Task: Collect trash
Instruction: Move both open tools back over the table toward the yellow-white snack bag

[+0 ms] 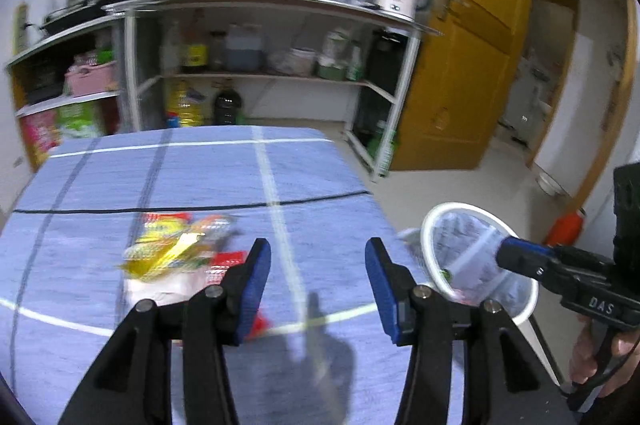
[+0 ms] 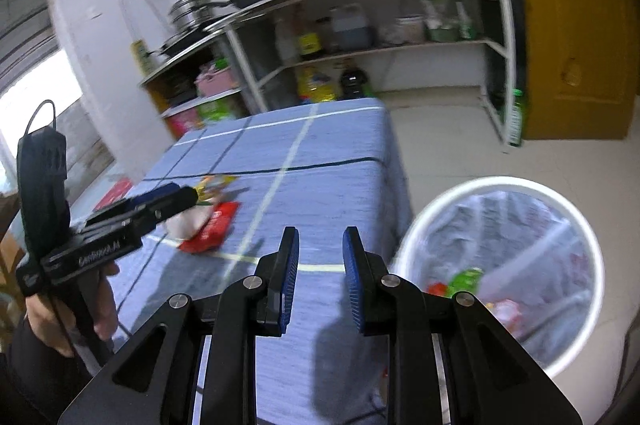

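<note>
A small heap of wrappers lies on the blue checked tablecloth: yellow and orange packets, a red packet and a pale bag. My left gripper hangs open over the cloth just right of the heap, nothing between its blue pads. In the right wrist view the left gripper reaches toward the heap. My right gripper is open and empty above the table's right part. A white-rimmed bin with a clear liner stands on the floor right of the table, with a few wrappers inside.
A metal shelf rack with pans, bottles and a kettle stands behind the table. A yellow wooden door is at the right, with pale floor around the bin. A hand holds the left gripper's handle.
</note>
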### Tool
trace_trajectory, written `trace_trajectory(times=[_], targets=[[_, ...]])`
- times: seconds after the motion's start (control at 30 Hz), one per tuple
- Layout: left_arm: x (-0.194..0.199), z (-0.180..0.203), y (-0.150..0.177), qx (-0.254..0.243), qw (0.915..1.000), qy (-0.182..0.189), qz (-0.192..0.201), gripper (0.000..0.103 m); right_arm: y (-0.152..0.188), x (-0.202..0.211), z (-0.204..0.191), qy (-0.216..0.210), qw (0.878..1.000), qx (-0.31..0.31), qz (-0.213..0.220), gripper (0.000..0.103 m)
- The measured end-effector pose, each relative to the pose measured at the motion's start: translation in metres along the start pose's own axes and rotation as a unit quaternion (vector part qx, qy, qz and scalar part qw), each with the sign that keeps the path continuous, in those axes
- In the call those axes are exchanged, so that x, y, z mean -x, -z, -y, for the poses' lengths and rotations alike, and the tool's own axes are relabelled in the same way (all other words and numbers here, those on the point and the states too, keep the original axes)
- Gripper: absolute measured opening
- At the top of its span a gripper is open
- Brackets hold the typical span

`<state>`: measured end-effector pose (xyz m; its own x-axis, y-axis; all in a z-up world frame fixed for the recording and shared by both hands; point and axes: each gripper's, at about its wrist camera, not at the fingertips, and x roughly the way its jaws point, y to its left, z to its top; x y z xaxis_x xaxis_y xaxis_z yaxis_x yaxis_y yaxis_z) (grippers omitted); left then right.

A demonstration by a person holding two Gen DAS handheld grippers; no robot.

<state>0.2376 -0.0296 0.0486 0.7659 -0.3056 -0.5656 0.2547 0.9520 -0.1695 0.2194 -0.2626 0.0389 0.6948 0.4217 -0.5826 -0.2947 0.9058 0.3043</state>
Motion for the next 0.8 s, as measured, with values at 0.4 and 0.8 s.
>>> trace_trajectory(times=[0.4, 0.8], targets=[[-0.003, -0.087, 0.021, 0.067, 0.9951, -0.071, -0.016, 0.068, -0.001, -0.054, -0.055, -0.035, 0.998, 0.038, -0.046, 0.024], [-0.041, -0.09, 0.036, 0.091, 0.9896, -0.087, -0.07, 0.074, -0.001, -0.071, -0.064, -0.039, 0.996, 0.046, -0.062, 0.023]])
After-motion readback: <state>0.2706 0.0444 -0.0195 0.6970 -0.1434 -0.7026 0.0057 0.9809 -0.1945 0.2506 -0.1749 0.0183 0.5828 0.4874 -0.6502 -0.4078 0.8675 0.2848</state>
